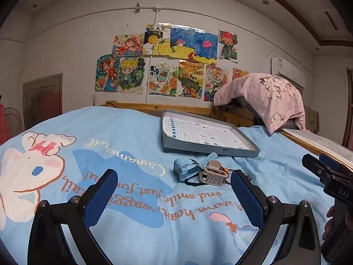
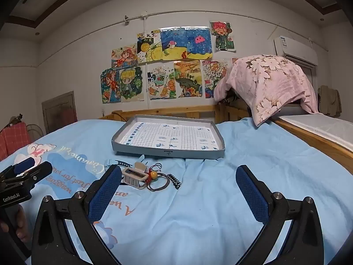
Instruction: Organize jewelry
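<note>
Left-wrist view gives the only clear look at the blue watch [image 1: 183, 169], a chunky pale-blue square case lying on the bedsheet [image 1: 136, 132] in front of the grey tray [image 1: 211, 150], its perforated strap running up and to the right toward the tray's near wall. In the right-wrist view the watch is mostly hidden behind a blue finger pad; only a bit of strap shows. That view instead shows what the left one hides: a dark loop of cord [image 2: 157, 184] with an orange and green bead charm [image 2: 153, 175], and a short black-and-white beaded piece [image 2: 174, 181] pointing down and right, both lying just in front of the tray's near wall. The beige hair claw [image 1: 212, 175] touches the watch on its right, teeth toward the camera, its long axis roughly parallel to the tray's near wall.

The tray is shallow and rectangular, lined with blue grid-printed paper, and sits near the wooden headboard [image 2: 163, 111], its long side across the bed.

The left gripper [image 1: 174, 195] hangs short of the jewelry pile with its jaws spread wide and nothing between them. The right gripper [image 2: 178, 195] is likewise spread apart, empty, to the right of the pile and short of the tray.
</note>
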### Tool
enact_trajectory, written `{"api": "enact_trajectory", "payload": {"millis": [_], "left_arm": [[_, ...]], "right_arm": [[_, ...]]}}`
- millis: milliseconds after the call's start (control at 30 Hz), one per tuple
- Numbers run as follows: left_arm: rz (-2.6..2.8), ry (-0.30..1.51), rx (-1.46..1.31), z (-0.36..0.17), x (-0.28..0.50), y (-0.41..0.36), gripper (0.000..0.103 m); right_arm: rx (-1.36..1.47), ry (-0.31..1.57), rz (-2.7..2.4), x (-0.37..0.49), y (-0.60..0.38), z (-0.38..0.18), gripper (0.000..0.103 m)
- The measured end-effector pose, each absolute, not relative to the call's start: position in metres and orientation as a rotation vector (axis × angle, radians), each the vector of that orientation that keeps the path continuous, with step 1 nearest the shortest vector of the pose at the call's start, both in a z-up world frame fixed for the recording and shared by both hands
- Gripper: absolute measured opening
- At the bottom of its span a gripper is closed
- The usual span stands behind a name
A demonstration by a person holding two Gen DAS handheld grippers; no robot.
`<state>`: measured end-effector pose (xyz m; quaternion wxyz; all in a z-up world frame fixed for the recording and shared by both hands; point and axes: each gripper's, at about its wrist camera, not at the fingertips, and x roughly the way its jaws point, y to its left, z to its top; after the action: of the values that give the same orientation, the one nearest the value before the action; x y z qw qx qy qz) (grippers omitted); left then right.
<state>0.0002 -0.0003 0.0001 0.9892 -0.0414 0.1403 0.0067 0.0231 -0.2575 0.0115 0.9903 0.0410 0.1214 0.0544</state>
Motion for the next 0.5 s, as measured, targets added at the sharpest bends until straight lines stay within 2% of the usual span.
{"api": "enact_trajectory", "payload": {"millis": [500], "left_arm": [[0.011,0.292,-0.087,-0.0019,0.0039,-0.0022,0.103]], "right_arm": [[0.067,0.252,0.120,0.0239,-0.2516,0.0097,0.102]]}}
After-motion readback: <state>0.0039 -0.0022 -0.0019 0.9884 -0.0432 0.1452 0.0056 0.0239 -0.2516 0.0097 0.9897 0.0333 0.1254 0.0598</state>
